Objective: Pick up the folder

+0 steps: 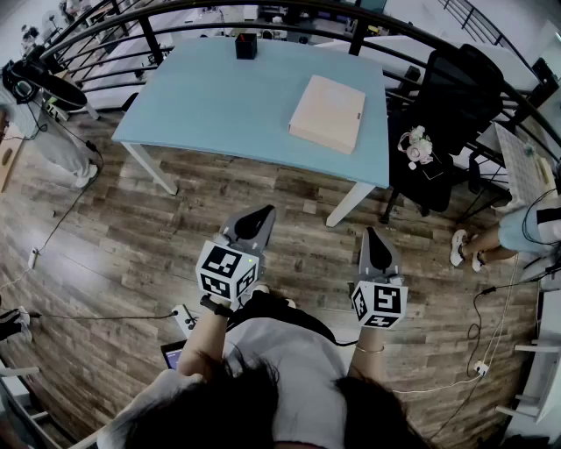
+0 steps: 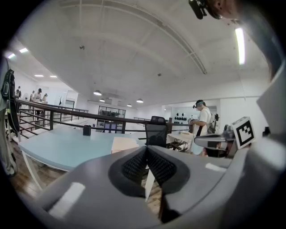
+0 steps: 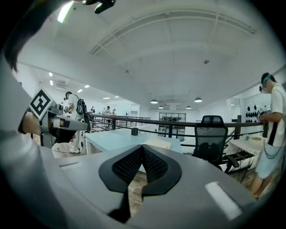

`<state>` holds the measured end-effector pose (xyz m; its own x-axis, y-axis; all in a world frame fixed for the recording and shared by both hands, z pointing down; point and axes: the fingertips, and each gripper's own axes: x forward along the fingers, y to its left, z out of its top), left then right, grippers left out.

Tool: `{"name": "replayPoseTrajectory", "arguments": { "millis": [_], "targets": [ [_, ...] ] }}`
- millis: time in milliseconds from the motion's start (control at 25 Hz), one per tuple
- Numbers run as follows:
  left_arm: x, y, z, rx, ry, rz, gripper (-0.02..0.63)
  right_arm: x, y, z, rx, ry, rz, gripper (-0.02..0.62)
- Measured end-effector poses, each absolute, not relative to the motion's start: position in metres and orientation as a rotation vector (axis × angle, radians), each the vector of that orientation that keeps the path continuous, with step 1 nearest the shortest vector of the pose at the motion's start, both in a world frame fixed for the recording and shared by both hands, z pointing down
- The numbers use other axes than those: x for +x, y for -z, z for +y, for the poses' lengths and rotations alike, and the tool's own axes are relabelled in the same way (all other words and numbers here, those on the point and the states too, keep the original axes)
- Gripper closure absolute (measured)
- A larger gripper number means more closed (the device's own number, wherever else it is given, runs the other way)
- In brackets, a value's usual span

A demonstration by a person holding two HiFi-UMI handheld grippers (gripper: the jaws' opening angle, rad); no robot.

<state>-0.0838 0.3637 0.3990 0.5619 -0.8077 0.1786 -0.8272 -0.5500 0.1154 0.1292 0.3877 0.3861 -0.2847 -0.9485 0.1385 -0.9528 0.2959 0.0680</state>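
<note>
A tan folder point(image 1: 327, 113) lies flat on the right part of the light blue table point(image 1: 219, 96). It also shows past the jaws as the folder point(image 2: 123, 144) in the left gripper view and the folder point(image 3: 157, 144) in the right gripper view. My left gripper point(image 1: 261, 214) is held over the wooden floor, well short of the table, its jaws shut on nothing. My right gripper point(image 1: 374, 234) hangs beside it to the right, also shut and empty. Both point roughly level towards the table.
A small black box point(image 1: 246, 46) stands at the table's far edge by a dark railing point(image 1: 263, 26). A black office chair point(image 1: 451, 105) sits right of the table. People stand at the left point(image 1: 53, 140) and right point(image 1: 526, 228). Cables point(image 1: 61, 219) trail on the floor.
</note>
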Motion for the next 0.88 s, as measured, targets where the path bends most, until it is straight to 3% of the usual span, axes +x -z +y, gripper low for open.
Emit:
{"name": "replayPoseTrajectory", "arguments": {
  "millis": [440,880],
  "targets": [
    [-0.075,-0.393,0.352,2.616,-0.063,-1.390,0.548,0.134,-0.385,0.375,1.748,-0.066,-2.471,0.585],
    [-0.091,-0.400,0.243,2.619,-0.062,-1.358,0.545,0.112,-0.400,0.274,1.722,-0.154,-2.485,0.484]
  ]
}}
